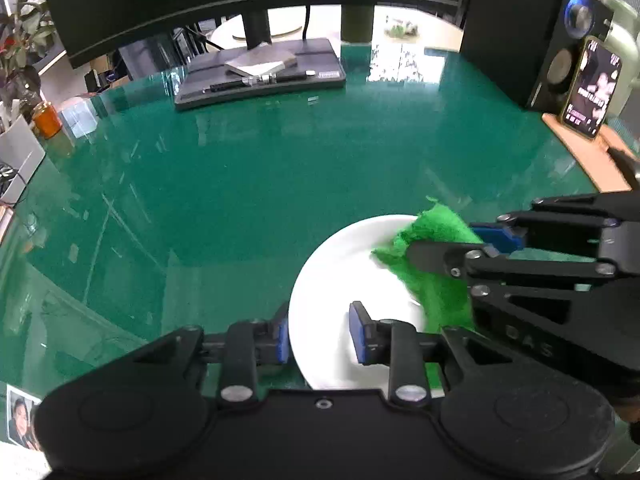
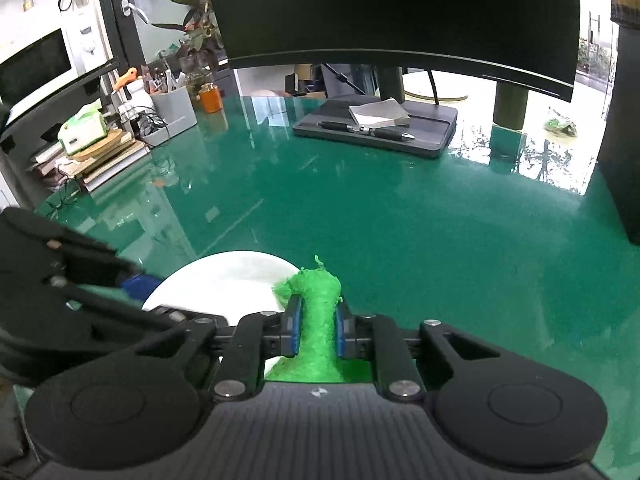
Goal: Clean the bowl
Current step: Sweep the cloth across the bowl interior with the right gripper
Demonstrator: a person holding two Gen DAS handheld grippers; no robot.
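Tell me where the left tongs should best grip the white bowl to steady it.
The near left rim, from the left side. The bowl is shallow with a thin rim, and the cloth in the right tongs covers its right side. The left tongs already straddle that rim, one pad outside, one inside, though whether they are clamped is unclear.

A green desk point(image 2: 400, 220) carries a monitor point(image 2: 392, 12) on its stand point(image 2: 376, 126). On the stand lie a pen point(image 2: 366, 129) and notepad point(image 2: 379, 116). Left of the stand: orange jar point(image 2: 210, 99), tissue box point(image 2: 83, 130). Right: phone point(image 1: 593, 88), speaker point(image 1: 560, 40).
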